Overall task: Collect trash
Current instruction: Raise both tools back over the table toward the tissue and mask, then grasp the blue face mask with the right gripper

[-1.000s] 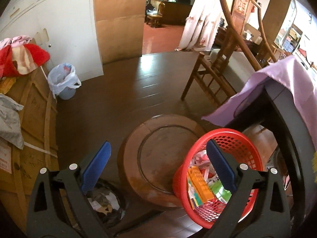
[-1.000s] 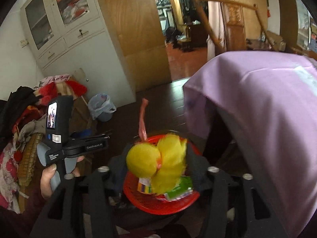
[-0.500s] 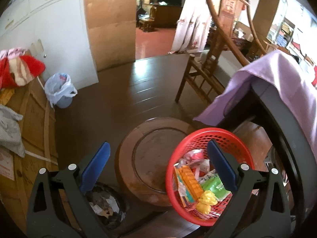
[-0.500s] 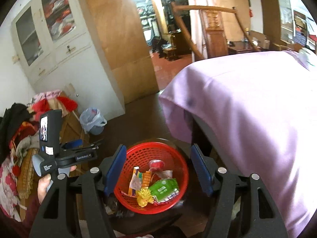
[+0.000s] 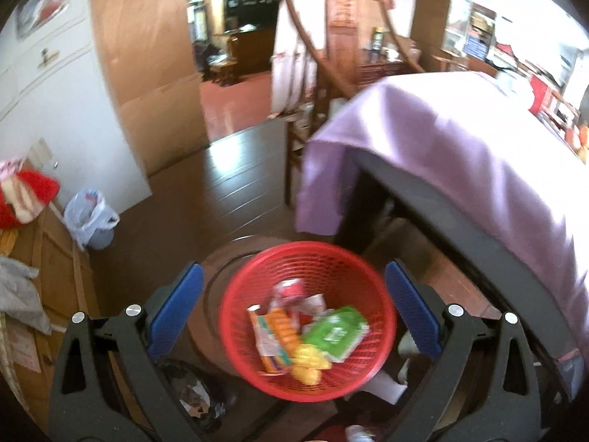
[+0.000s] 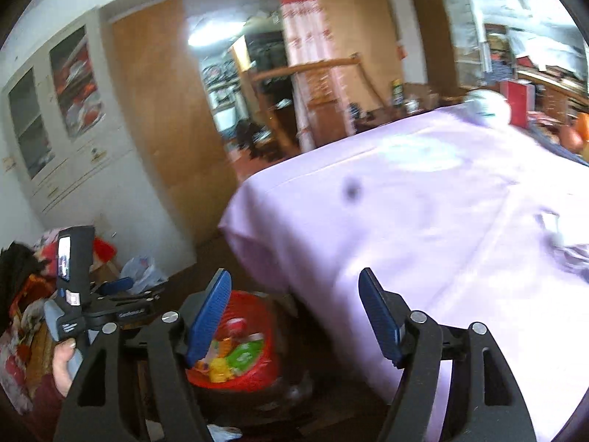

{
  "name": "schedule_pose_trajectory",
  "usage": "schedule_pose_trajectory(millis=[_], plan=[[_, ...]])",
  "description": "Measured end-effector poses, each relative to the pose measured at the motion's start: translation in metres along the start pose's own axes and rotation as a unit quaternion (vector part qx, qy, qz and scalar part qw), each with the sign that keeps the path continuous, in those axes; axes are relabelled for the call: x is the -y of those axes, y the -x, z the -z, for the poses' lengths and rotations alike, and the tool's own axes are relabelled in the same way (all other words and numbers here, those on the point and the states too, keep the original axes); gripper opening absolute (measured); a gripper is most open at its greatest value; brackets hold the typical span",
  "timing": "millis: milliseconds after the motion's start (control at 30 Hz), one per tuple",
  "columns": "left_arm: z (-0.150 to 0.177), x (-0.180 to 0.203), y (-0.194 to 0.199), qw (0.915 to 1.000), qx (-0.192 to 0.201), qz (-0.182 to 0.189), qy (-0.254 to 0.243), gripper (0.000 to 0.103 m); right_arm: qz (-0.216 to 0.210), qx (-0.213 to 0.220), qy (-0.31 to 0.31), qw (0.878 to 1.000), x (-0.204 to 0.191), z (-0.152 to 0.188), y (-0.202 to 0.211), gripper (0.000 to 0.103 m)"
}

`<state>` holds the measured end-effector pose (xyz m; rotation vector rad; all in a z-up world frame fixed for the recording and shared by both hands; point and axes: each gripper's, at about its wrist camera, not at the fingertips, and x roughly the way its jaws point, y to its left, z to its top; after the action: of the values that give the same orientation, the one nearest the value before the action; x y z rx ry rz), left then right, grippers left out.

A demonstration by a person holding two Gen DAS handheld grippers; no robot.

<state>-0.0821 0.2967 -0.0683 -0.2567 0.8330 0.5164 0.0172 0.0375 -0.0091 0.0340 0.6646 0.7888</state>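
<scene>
Fingers of the right gripper (image 6: 294, 313) have just been opening and stand wide apart with nothing between them; the left gripper (image 5: 294, 309) is spread too, empty. Below both, the red basket (image 5: 257, 368) sits at 6 o'clock holding wrappers, a green packet (image 5: 335, 335) and a yellow toy (image 5: 307, 362), beside the purple-draped tabletop (image 6: 423, 228)

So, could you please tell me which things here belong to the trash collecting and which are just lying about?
Job:
red basket
green packet
yellow wrapper
orange packet
right claw, open

Lying about:
purple cloth
wooden chair
bagged bin
red clothing
</scene>
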Motion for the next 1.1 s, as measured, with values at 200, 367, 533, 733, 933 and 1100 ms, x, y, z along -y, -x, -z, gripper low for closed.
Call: schedule_pose_trajectory(millis=[200, 367, 533, 733, 933, 1100], plan=[[-0.009, 0.077, 0.011, 0.9974, 0.010, 0.038, -0.059, 0.096, 0.067, 0.035, -0.048, 0.996, 0.073, 0.007, 0.053, 0.075], [-0.008, 0.142, 0.015, 0.9909, 0.012, 0.079, -0.109, 0.096, 0.154, 0.035, -0.076, 0.984, 0.144, 0.014, 0.093, 0.080], [-0.011, 0.193, 0.019, 0.9829, 0.016, 0.109, -0.148, 0.096, 0.216, 0.004, -0.109, 0.970, 0.213, 0.006, 0.103, 0.081], [-0.015, 0.227, 0.021, 0.9768, 0.015, 0.121, -0.176, 0.096, 0.211, -0.030, -0.141, 0.967, 0.266, -0.013, 0.078, 0.081], [-0.022, 0.232, 0.027, 0.9752, 0.016, 0.124, -0.183, 0.096, 0.191, -0.067, -0.187, 0.961, 0.296, -0.014, 0.047, 0.081], [-0.036, 0.247, 0.024, 0.9717, -0.001, 0.159, -0.174, 0.096, 0.179, -0.092, -0.199, 0.959, 0.302, -0.007, 0.039, 0.072]])
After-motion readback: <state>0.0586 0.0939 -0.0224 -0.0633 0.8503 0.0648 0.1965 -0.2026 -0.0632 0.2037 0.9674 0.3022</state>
